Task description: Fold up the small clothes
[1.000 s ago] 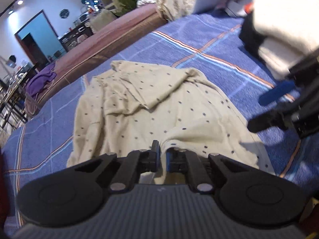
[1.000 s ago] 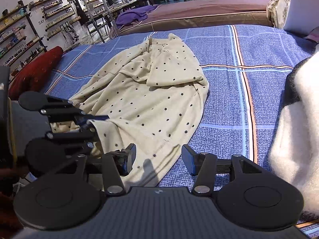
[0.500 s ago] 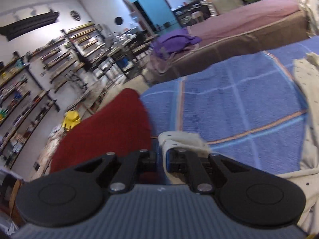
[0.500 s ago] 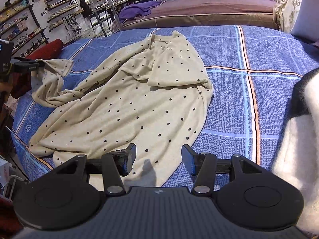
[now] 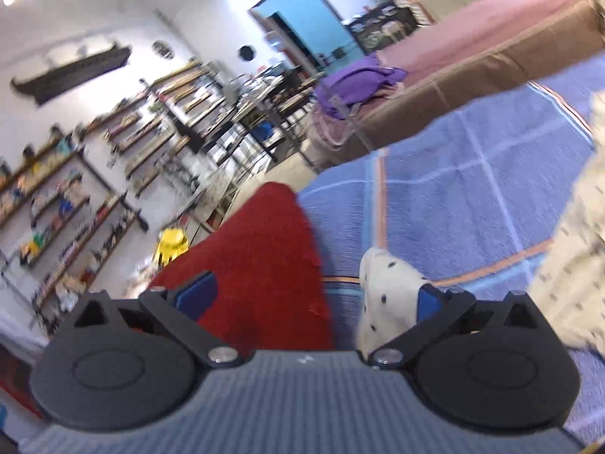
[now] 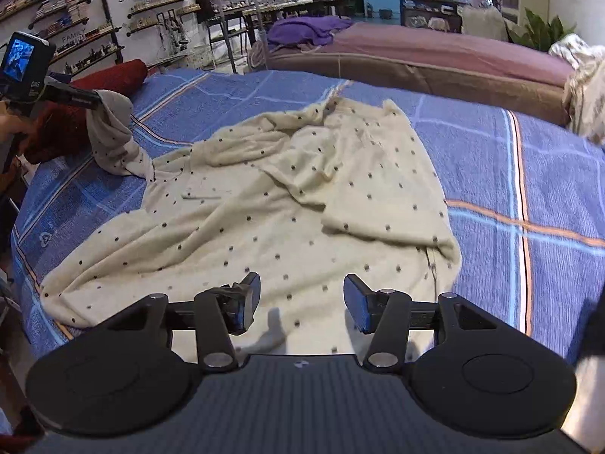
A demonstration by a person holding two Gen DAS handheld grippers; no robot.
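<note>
A cream dotted top [image 6: 302,196] lies spread and rumpled on the blue plaid bed cover [image 6: 529,174]. One sleeve [image 6: 113,140] is drawn out to the left, toward a red pillow [image 6: 113,75]. My left gripper [image 5: 312,297] is at that sleeve end; its jaws are opening and stand wide apart. The sleeve tip [image 5: 385,287] rests against the right finger only. From the right wrist view, the left gripper [image 6: 72,92] hovers just above the bed's left side. My right gripper [image 6: 302,299] is open over the top's near hem, with cloth below it and nothing pinched.
The red pillow [image 5: 257,265] sits at the bed's left edge. A second bed with a pink-brown cover [image 6: 435,53] and purple cloth [image 6: 306,28] stands behind. Shelves [image 6: 75,11] line the far wall. A black-and-white fluffy item [image 6: 593,340] lies at the right edge.
My left gripper swung left with the sleeve pinched, pulling it out toward the red pillow, then its jaws sprang wide. My right gripper shifted slightly over the hem and stayed open.
</note>
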